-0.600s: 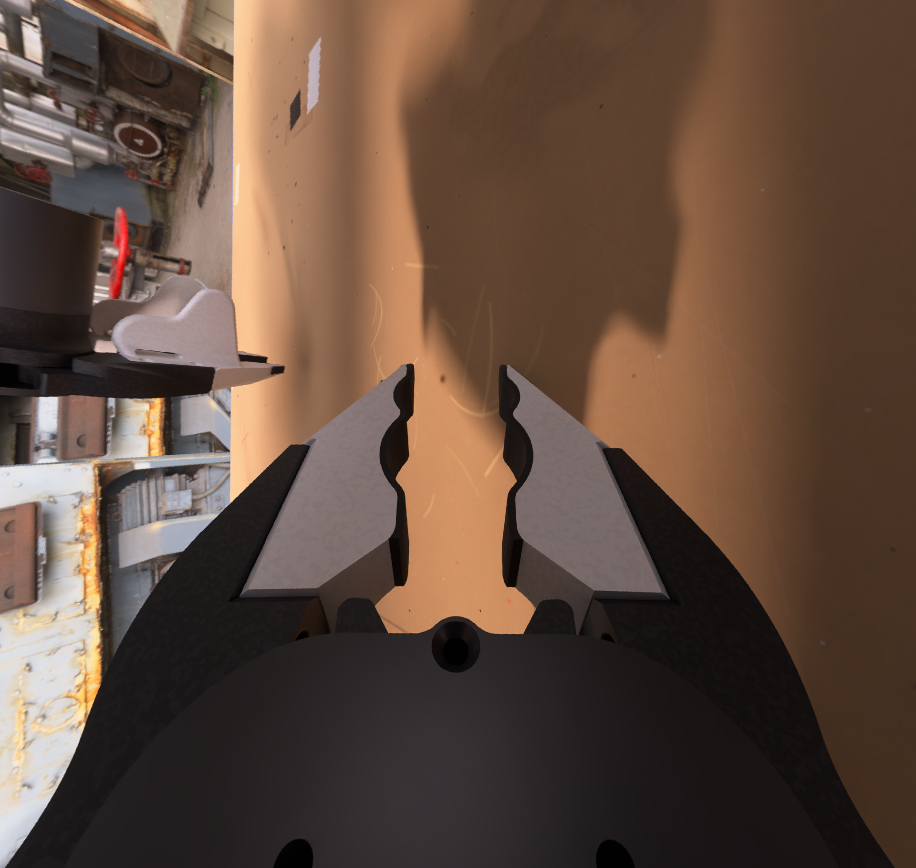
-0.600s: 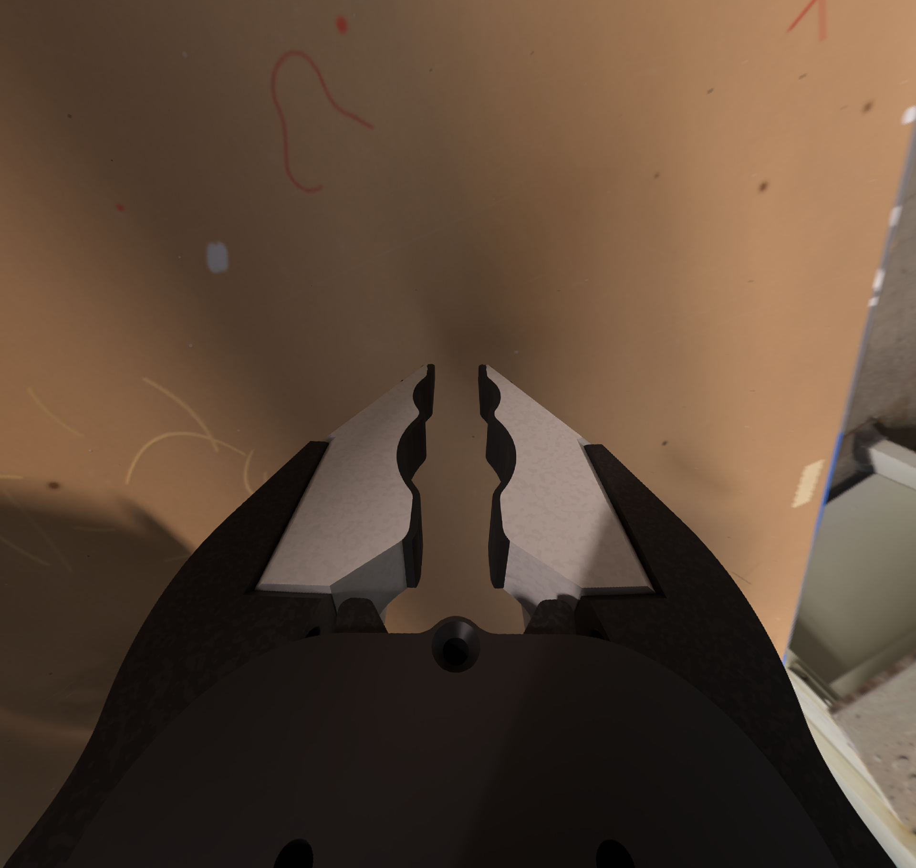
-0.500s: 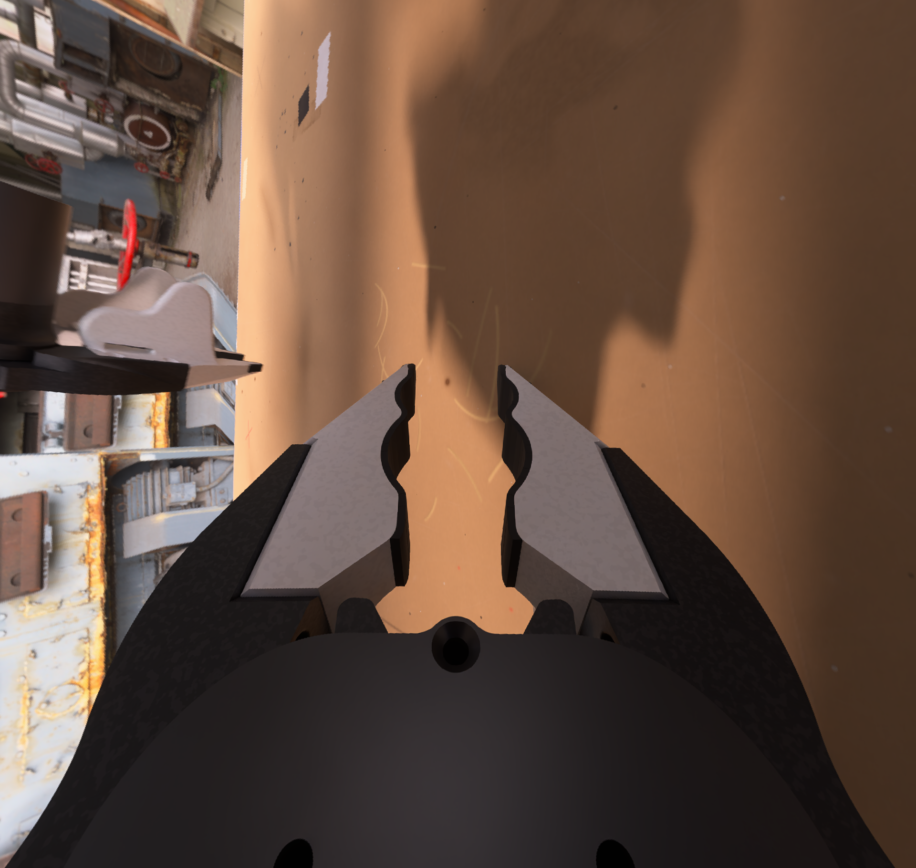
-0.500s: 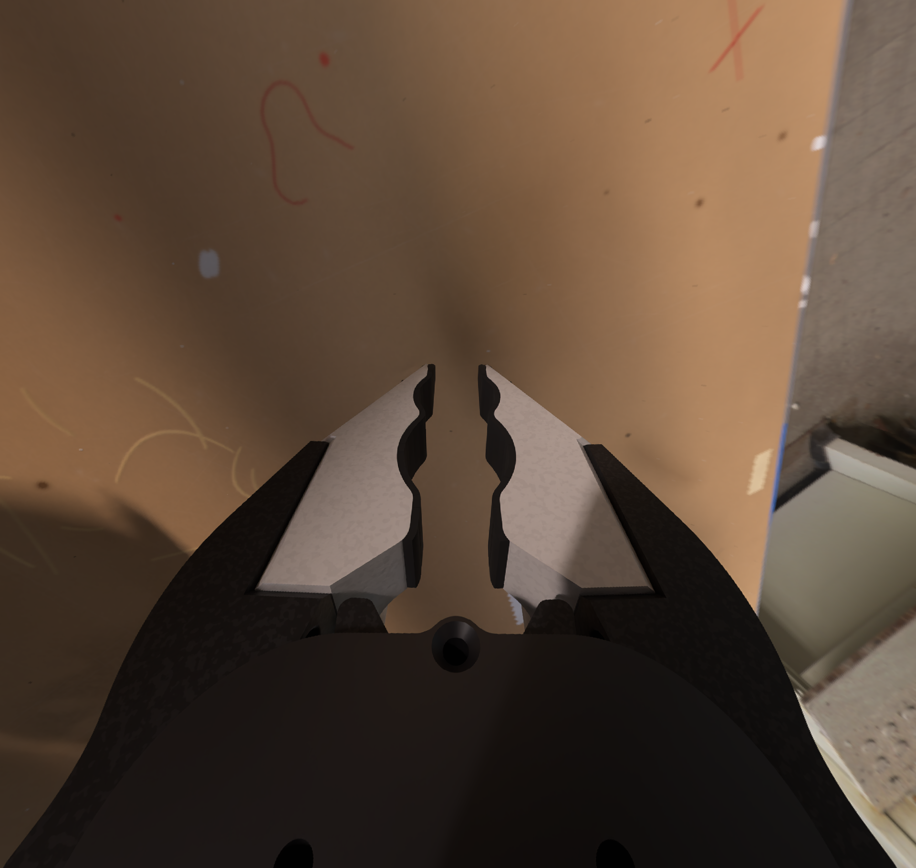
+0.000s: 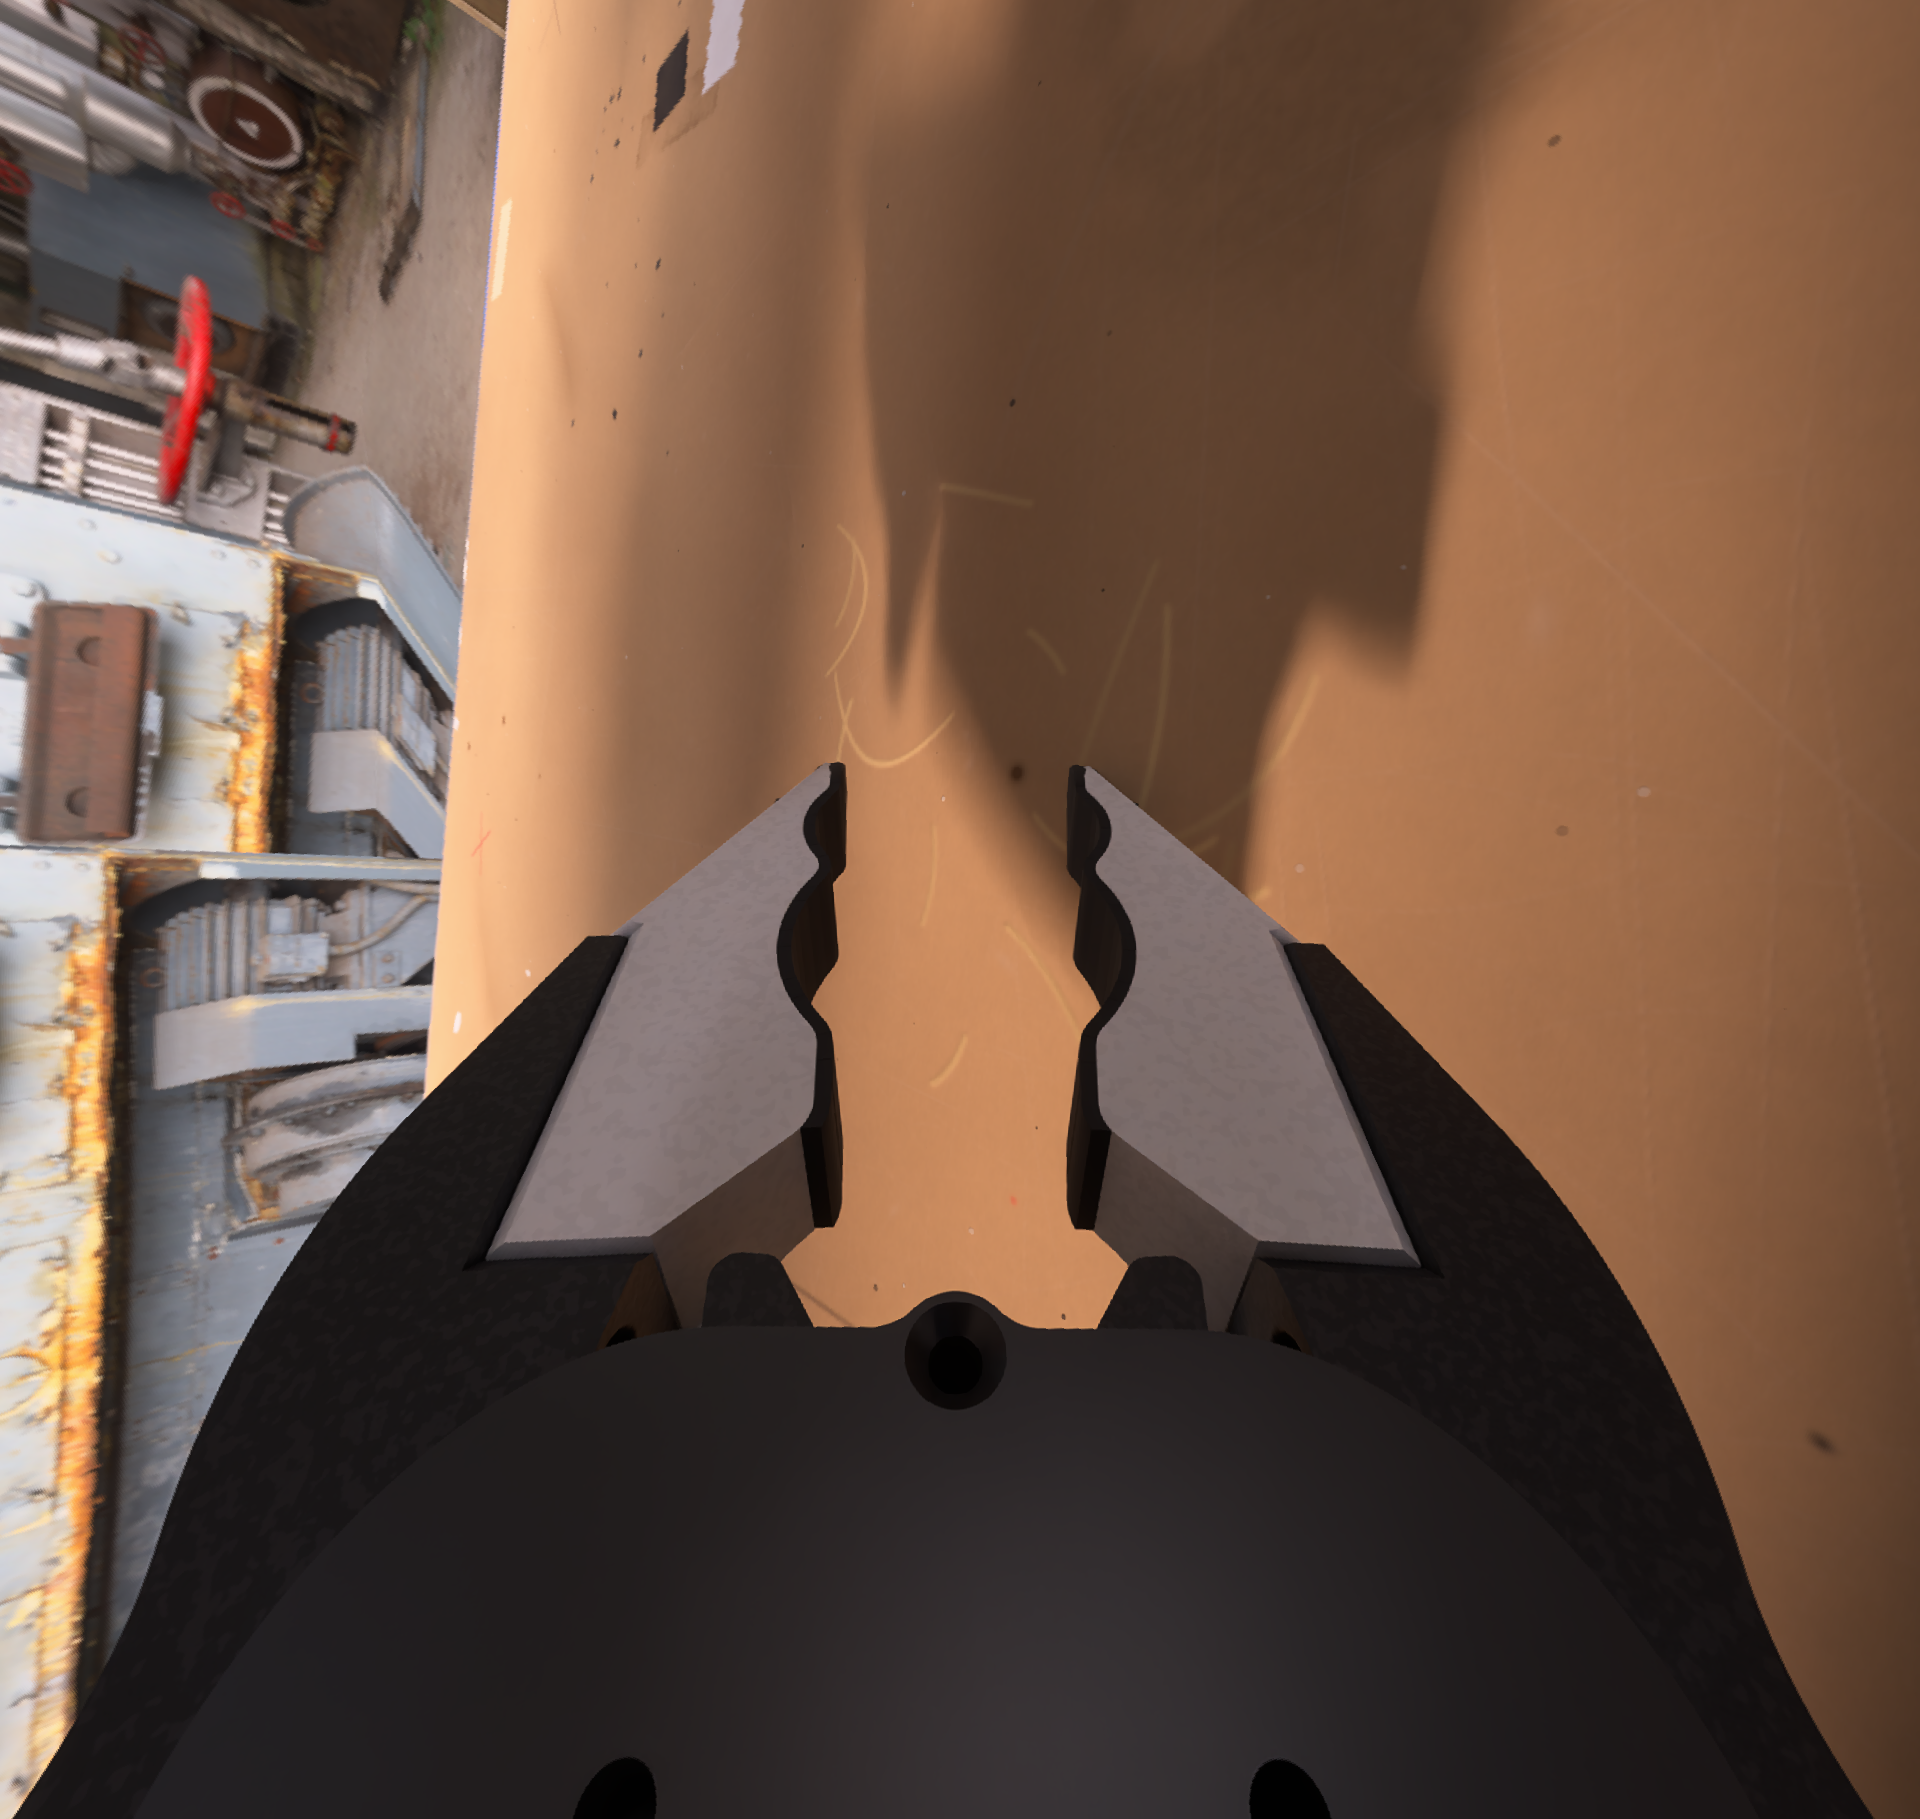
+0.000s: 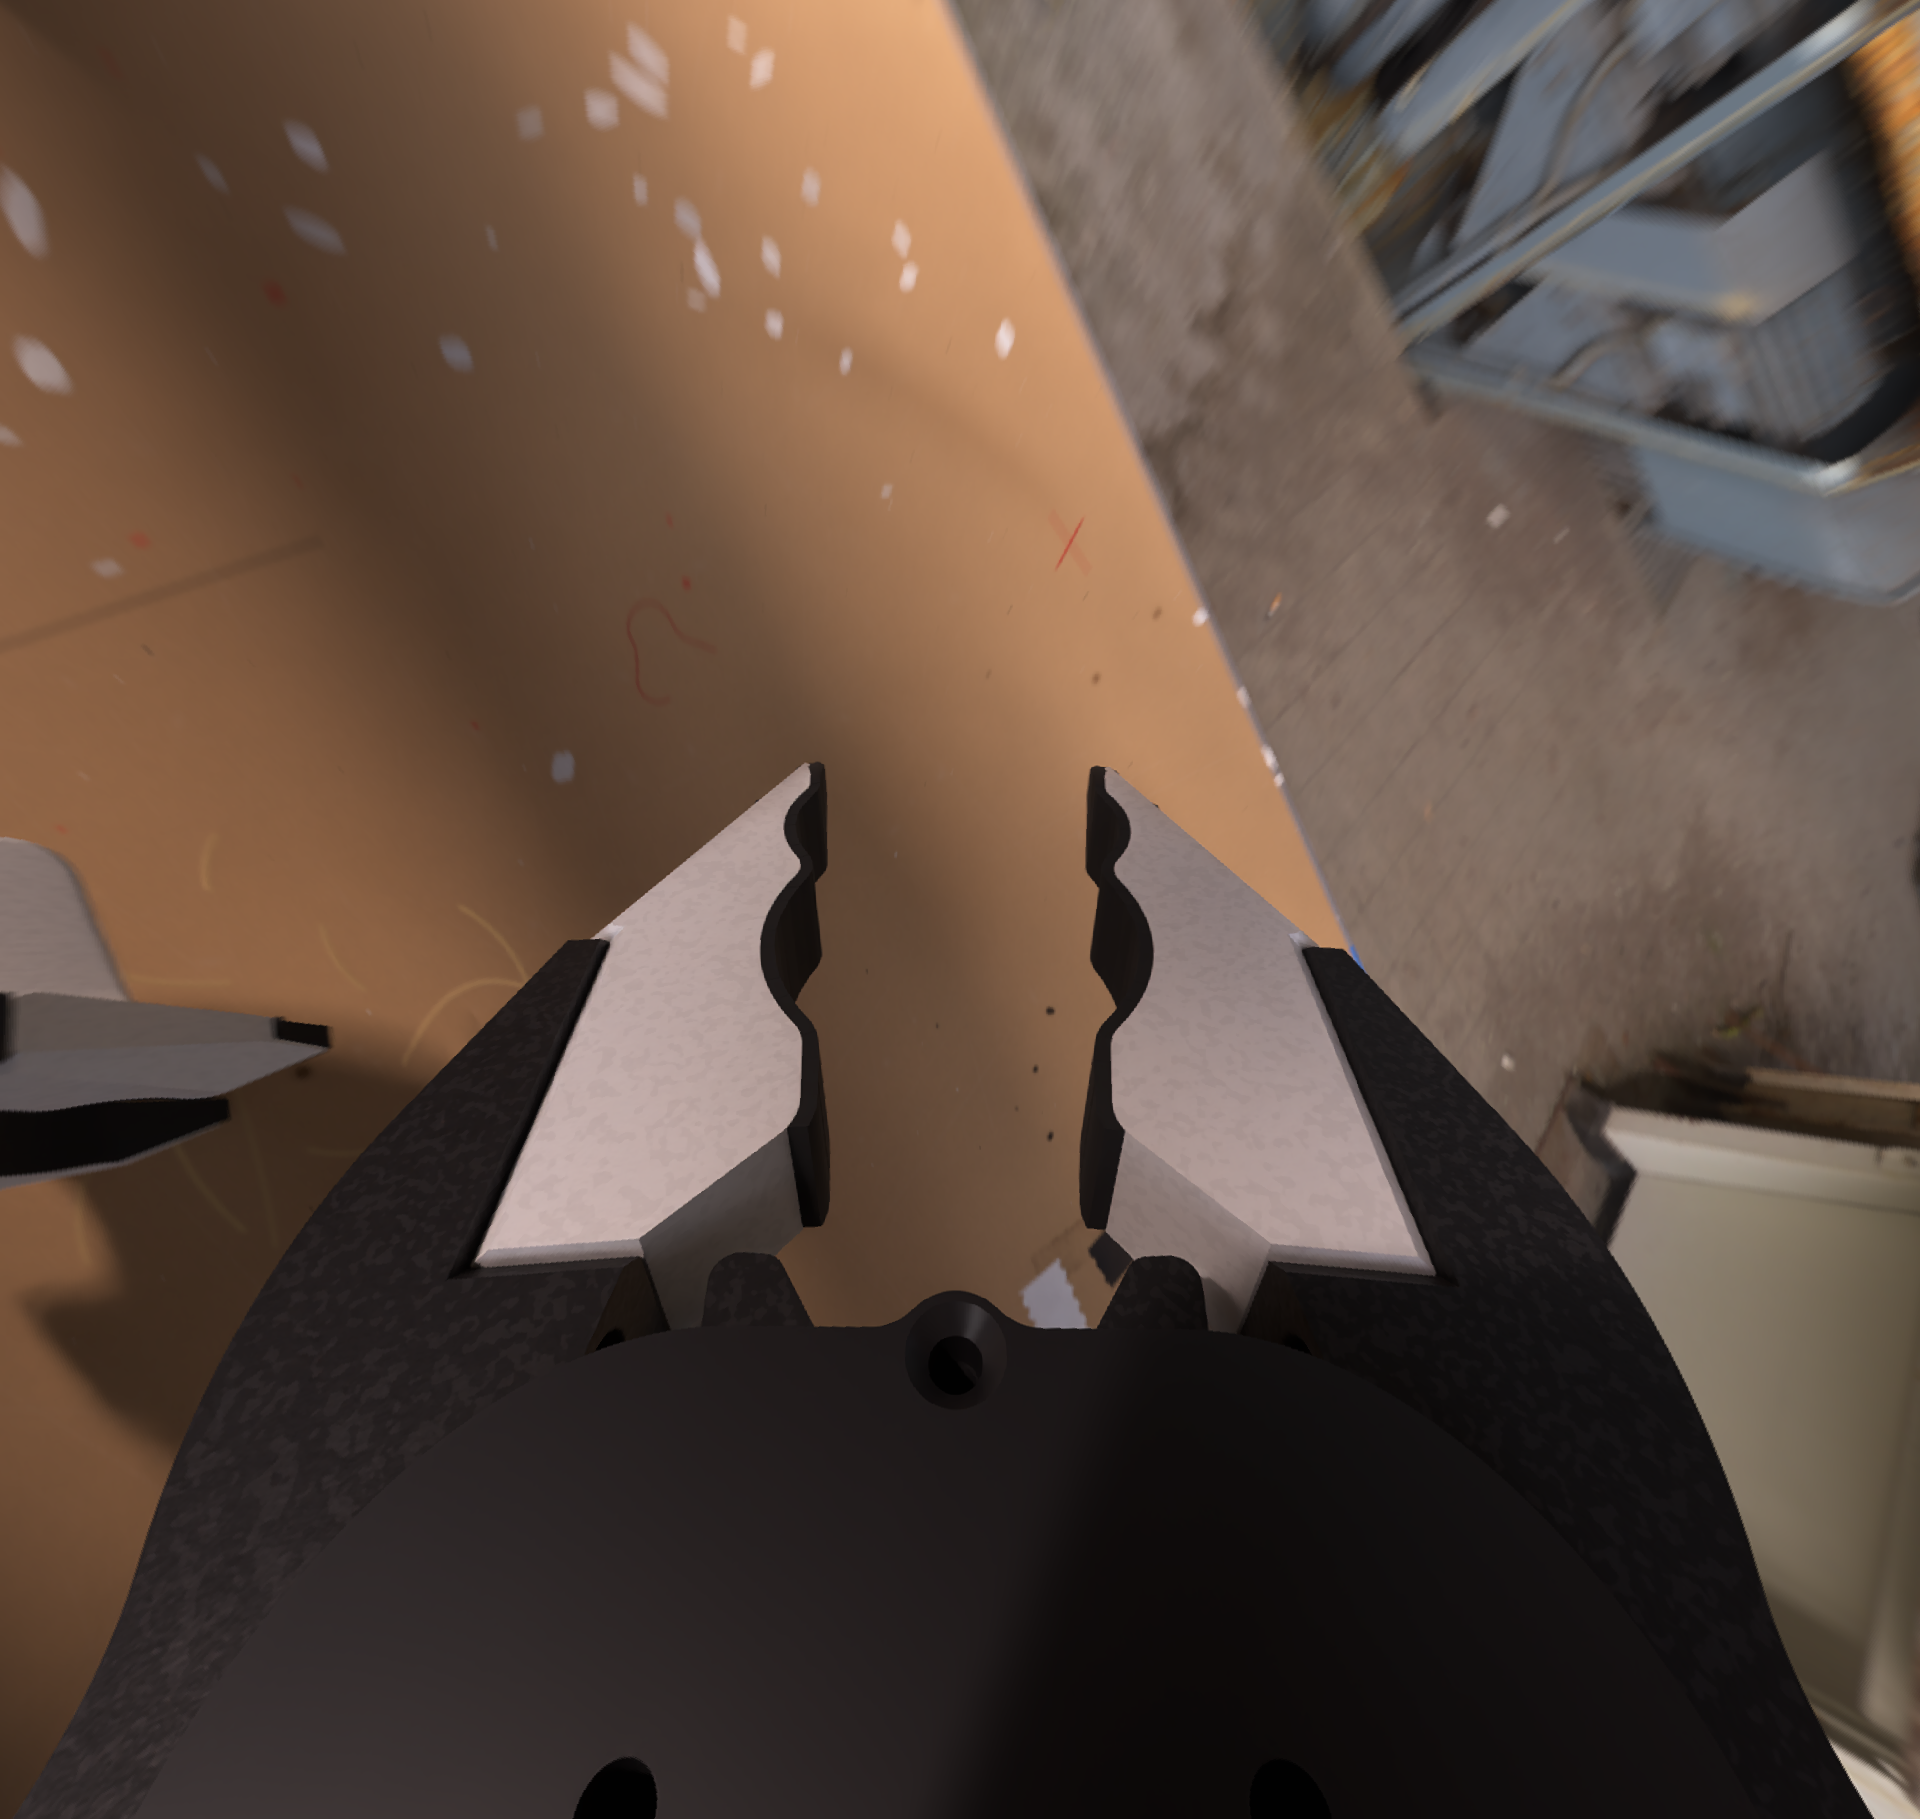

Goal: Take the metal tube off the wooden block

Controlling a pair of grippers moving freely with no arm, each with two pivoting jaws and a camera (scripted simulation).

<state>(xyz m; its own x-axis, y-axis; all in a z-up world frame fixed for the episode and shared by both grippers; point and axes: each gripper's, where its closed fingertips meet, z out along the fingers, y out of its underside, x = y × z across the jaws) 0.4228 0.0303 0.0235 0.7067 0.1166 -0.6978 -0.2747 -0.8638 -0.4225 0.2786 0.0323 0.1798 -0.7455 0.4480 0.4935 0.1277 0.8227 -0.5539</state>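
Observation:
Neither the metal tube nor the wooden block shows in either view. My left gripper [image 5: 954,782] is open and empty, pointing along the brown tabletop [image 5: 1143,315]. My right gripper [image 6: 954,782] is open and empty above the same tabletop [image 6: 520,522], near its right edge. The left gripper's fingers [image 6: 156,1052] reach in from the left edge of the right wrist view, apart from my right gripper.
The table's edge [image 5: 468,626] runs down the left of the left wrist view, with grey rusty machinery [image 5: 208,834] and a red handwheel [image 5: 187,387] beyond. In the right wrist view the edge [image 6: 1195,574] runs diagonally, with grey floor [image 6: 1455,730] and a pale box [image 6: 1766,1354] beyond.
Both grippers have opened wider. The right gripper has pulled back and turned, so the table edge and floor fill its right side. The other gripper has left the left wrist view.

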